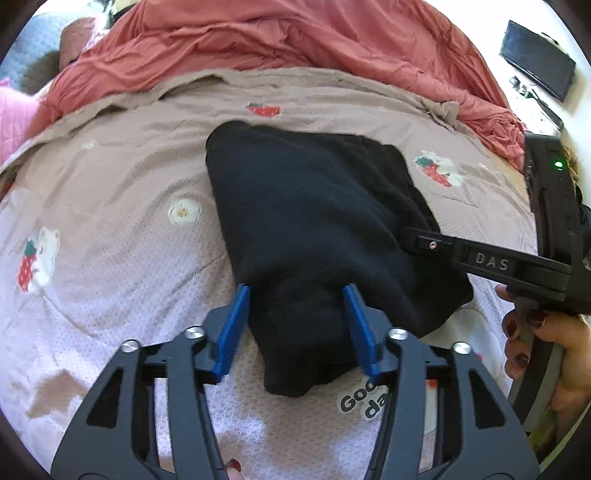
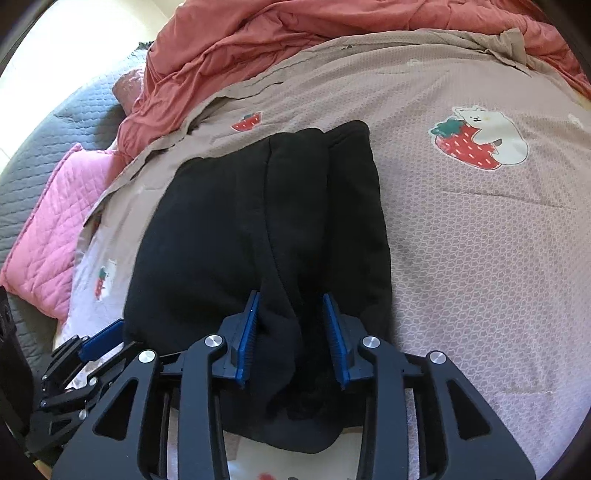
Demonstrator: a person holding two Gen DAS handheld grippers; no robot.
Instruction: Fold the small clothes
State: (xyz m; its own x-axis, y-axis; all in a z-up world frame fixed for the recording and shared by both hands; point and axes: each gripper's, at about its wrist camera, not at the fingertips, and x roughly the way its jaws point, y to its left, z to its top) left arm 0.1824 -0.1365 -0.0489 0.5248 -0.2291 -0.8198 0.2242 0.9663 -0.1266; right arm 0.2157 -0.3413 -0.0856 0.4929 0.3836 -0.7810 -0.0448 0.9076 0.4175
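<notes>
A black garment (image 1: 314,206) lies folded on a pinkish-brown blanket (image 1: 122,240) with strawberry and bear prints. In the left wrist view my left gripper (image 1: 299,321) straddles the garment's near corner; its blue pads stand apart with the cloth lying loosely between them. To the right a hand holds my right gripper, one finger (image 1: 432,243) of which rests on the garment's right edge. In the right wrist view my right gripper (image 2: 291,332) has a bunched ridge of the black garment (image 2: 221,229) pinched between its blue pads. The left gripper's blue pad (image 2: 103,338) shows at the garment's lower left edge.
A rumpled red-orange quilt (image 1: 295,33) is heaped along the far side of the blanket. A pink quilted pillow (image 2: 55,221) and a grey quilted cover (image 2: 62,122) lie to the left. A dark screen (image 1: 535,59) hangs on the wall at the far right.
</notes>
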